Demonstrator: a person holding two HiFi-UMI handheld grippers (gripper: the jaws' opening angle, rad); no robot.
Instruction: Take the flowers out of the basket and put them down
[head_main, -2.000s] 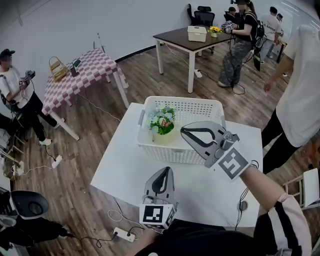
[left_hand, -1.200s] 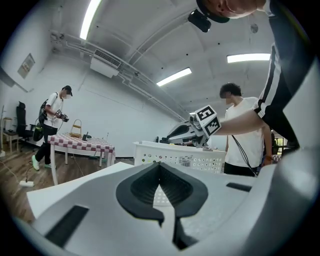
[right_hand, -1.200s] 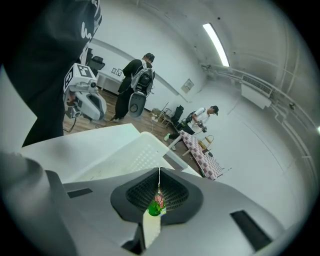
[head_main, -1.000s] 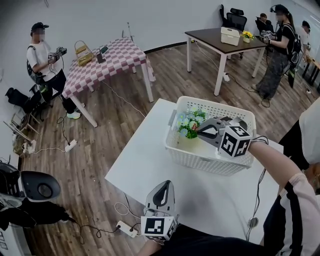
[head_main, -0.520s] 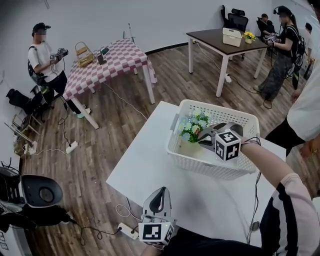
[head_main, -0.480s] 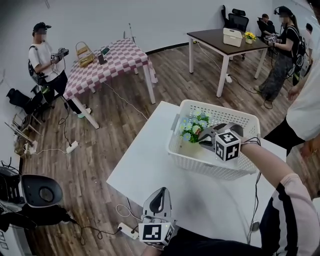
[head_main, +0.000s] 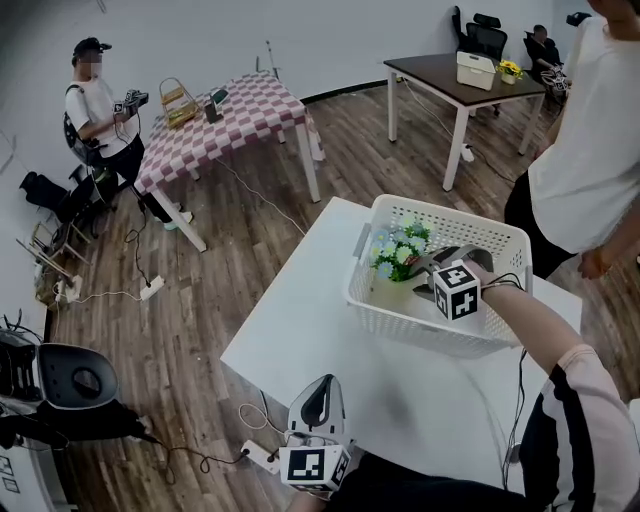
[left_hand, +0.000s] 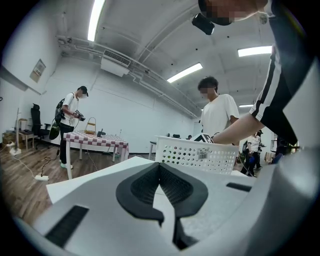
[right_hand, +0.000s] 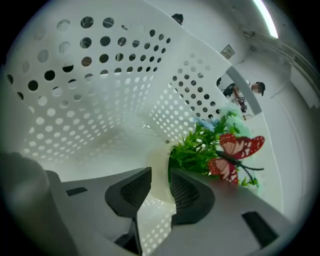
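Note:
The white perforated basket (head_main: 400, 315) stands on the white table (head_main: 300, 335). In its left corner sits a small bunch of artificial flowers (head_main: 398, 250) in a pale pot. My right gripper (head_main: 428, 268) is down inside the basket, right beside the flowers. In the right gripper view the green leaves (right_hand: 197, 150) and a red butterfly (right_hand: 235, 150) rise just past the jaws, and the right gripper (right_hand: 160, 177) is shut on the cream pot rim. My left gripper (head_main: 318, 398) rests low at the table's near edge, shut on nothing (left_hand: 160, 167). The basket (left_hand: 200, 155) shows beyond it.
A person in a white shirt (head_main: 585, 130) stands close to the table's far right side. A checked table (head_main: 225, 115) and a person (head_main: 95, 100) are at the back left, a dark table (head_main: 470, 75) behind. A power strip (head_main: 255, 455) lies on the floor.
My right gripper came down from above the basket into it and narrowed from wide open onto the pot. The left gripper stayed put. The person in white stepped nearer.

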